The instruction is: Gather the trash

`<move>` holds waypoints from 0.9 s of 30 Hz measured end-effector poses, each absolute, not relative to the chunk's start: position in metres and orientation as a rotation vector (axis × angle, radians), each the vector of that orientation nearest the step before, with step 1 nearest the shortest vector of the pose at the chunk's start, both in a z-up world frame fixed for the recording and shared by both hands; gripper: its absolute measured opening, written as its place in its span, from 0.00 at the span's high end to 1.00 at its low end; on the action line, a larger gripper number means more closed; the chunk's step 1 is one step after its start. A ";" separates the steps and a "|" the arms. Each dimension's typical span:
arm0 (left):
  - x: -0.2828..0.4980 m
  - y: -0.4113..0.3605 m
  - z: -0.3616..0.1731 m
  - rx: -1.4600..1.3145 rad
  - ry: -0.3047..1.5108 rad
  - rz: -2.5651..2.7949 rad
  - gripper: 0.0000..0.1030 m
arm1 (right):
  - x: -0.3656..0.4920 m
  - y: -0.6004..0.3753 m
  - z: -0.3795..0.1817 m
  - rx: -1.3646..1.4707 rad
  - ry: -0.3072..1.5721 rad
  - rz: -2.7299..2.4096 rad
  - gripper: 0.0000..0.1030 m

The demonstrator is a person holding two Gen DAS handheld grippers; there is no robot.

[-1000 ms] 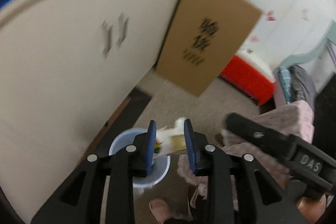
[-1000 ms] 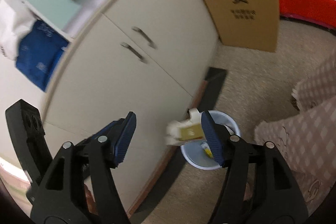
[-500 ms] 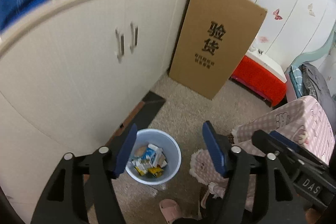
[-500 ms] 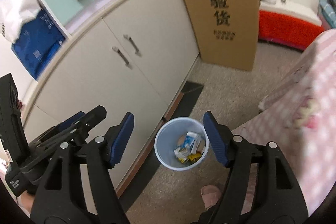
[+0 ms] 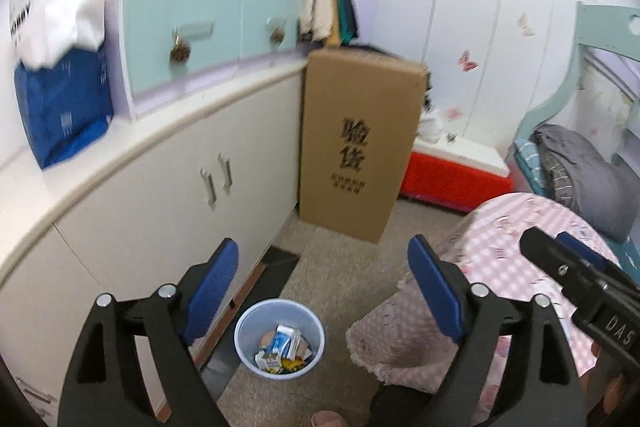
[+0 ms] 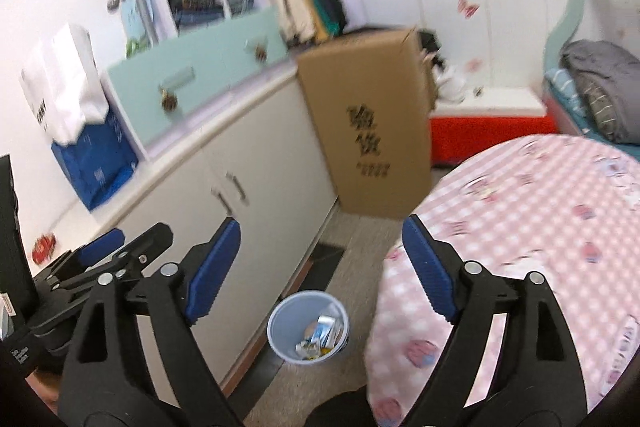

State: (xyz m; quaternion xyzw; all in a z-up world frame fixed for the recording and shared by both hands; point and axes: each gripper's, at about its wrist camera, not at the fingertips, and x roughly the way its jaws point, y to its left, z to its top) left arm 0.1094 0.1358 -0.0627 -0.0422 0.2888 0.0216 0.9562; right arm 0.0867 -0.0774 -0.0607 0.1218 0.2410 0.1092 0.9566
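Observation:
A pale blue trash bin [image 5: 279, 339] stands on the floor by the cabinet, holding a blue-and-white carton [image 5: 282, 338] and other scraps. It also shows in the right wrist view [image 6: 307, 327]. My left gripper [image 5: 324, 279] is open and empty, high above the bin. My right gripper [image 6: 322, 265] is open and empty, also above the bin. The right gripper's black body [image 5: 580, 287] shows at the left view's right edge; the left gripper's body [image 6: 100, 263] shows at the right view's left.
A white cabinet [image 5: 168, 195] runs along the left. A tall cardboard box [image 5: 360, 147] leans against its end. A table with a pink checked cloth [image 6: 520, 227] is on the right. A red-and-white chest [image 5: 452, 171] and a bed [image 5: 580, 163] stand behind.
The left gripper opened and dropped its carton into the bin. Both grippers then rose and tilted up, so the bin looks smaller and more of the room shows.

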 end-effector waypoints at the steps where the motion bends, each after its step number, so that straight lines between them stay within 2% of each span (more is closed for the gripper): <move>1: 0.102 0.129 -0.055 -0.080 0.569 0.040 0.15 | 0.074 -0.085 -0.054 0.247 0.464 0.209 0.17; 9: 0.033 0.090 -0.011 -0.036 0.439 -0.028 0.10 | -0.004 -0.116 -0.027 0.210 0.333 0.100 0.10; 18: -0.022 0.064 0.005 0.023 0.336 -0.040 0.09 | -0.069 -0.127 -0.022 0.156 0.243 -0.001 0.09; 27: -0.057 0.050 0.012 0.024 0.308 -0.157 0.08 | -0.108 -0.129 -0.027 0.117 0.208 -0.067 0.08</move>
